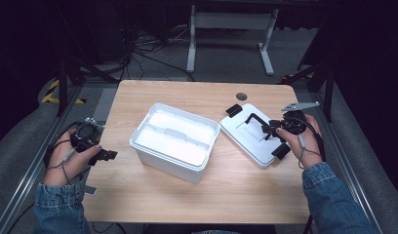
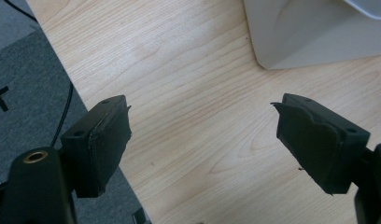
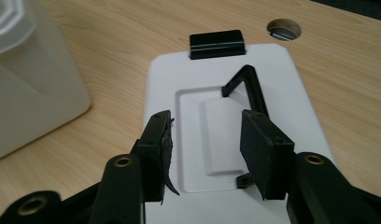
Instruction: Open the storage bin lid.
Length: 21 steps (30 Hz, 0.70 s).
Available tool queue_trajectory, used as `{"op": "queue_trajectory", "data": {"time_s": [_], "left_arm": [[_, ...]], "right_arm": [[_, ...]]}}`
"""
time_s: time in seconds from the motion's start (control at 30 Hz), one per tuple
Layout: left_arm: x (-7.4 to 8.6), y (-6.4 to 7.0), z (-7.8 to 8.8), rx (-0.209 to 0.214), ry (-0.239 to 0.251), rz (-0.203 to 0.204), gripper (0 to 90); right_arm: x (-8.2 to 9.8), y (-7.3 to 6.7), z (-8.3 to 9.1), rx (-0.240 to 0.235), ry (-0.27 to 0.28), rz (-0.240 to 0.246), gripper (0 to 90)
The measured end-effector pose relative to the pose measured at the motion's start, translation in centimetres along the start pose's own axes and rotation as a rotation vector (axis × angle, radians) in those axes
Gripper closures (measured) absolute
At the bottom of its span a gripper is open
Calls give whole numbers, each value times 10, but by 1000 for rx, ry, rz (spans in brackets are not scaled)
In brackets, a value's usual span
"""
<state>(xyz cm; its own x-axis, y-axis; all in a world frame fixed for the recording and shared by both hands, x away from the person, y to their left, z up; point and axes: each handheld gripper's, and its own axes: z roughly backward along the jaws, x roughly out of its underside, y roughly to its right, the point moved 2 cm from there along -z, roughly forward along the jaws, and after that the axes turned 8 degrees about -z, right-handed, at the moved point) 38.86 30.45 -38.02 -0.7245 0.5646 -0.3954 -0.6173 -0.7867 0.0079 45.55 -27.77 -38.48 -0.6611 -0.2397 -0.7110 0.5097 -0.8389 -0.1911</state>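
A white open box [image 1: 175, 141] stands in the middle of the wooden table [image 1: 187, 195]. To its right lies its white lid [image 1: 246, 141], flat, with a black folding handle [image 3: 254, 86] and a black latch [image 3: 216, 44] at its far end. My right gripper [image 1: 268, 130] hovers just above the lid; in the right gripper view its jaws [image 3: 205, 140] stand open with nothing between them, the handle lying beyond and below. My left gripper [image 1: 105, 155] rests at the table's left edge, open [image 2: 202, 135] over bare wood, a corner of the box [image 2: 310, 37] ahead of it.
A round cable hole [image 1: 241, 96] sits near the table's far edge. Metal rails run along both sides of the table. Behind it are a grey floor with cables and the white legs of another table [image 1: 231, 29].
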Motion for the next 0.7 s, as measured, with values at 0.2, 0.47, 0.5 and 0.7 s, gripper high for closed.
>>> {"op": "queue_trajectory", "data": {"time_s": [0.2, 0.47, 0.5, 0.7], "left_arm": [[-3, 2, -1, 5, -5, -16, 183], [-5, 2, -2, 12, -8, -27, 183], [-4, 3, -2, 13, -8, -27, 183], [-4, 3, -2, 16, -11, -35, 183]], "right_arm": [[3, -23, 15, -56, 2, 23, 547], [13, -47, 28, -114, 9, 33, 546], [14, -50, 29, -119, 6, 38, 546], [23, -65, 30, -146, -21, 54, 538]]}}
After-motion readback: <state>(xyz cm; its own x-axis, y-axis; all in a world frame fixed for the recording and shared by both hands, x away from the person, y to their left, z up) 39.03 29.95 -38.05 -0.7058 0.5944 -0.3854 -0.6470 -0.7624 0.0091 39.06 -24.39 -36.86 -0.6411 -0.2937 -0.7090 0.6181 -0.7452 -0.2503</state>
